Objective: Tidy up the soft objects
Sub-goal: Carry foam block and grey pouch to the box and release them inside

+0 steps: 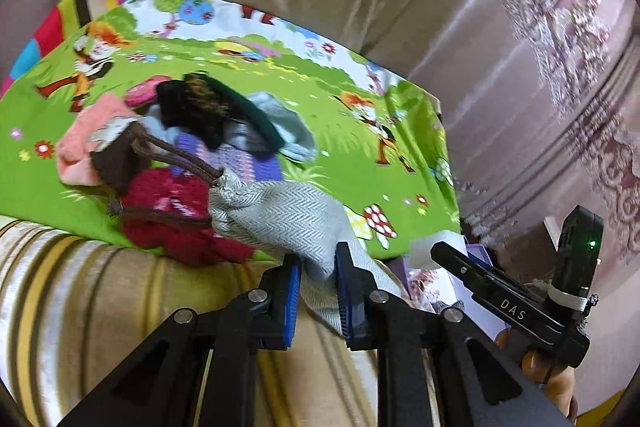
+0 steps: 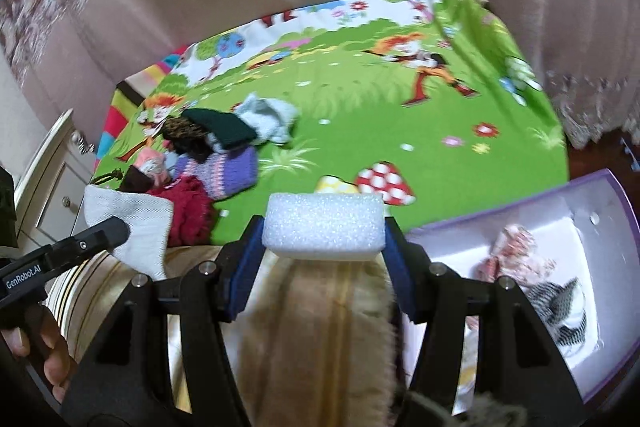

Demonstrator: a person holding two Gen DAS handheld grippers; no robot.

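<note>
Pouch [image 1: 288, 215], grey with drawstring, pinched in left hand-held gripper [image 1: 318, 291] above sofa edge. Foam block [image 2: 323, 227] clamped between half-spread jaws of right hand-held gripper [image 2: 323, 251]. Sock pile [image 2: 216, 147] on green mat [image 2: 360, 115]; box [image 2: 560, 227] right.

Bright cartoon green against beige and mauve

The mat [image 2: 360, 115] is grass green, printed with orange-haired cartoon figures, red-and-white checked mushrooms and small flowers, over a rainbow-striped cloth [image 1: 48, 27]. The pile on it shows a dark red knit [image 1: 176, 223], a purple-and-white patterned knit [image 2: 228, 171], a pink piece [image 1: 84, 143], a pale blue cloth [image 2: 268, 117] and something dark green [image 2: 224, 131]. The drawstring pouch [image 1: 288, 215] is grey herringbone with brown cords. The foam block [image 2: 324, 227] is white, between blue pads [image 2: 244, 267]. The box [image 2: 552, 227] is white inside with a purple rim. The sofa [image 1: 80, 291] is beige with gold stripes.
</note>
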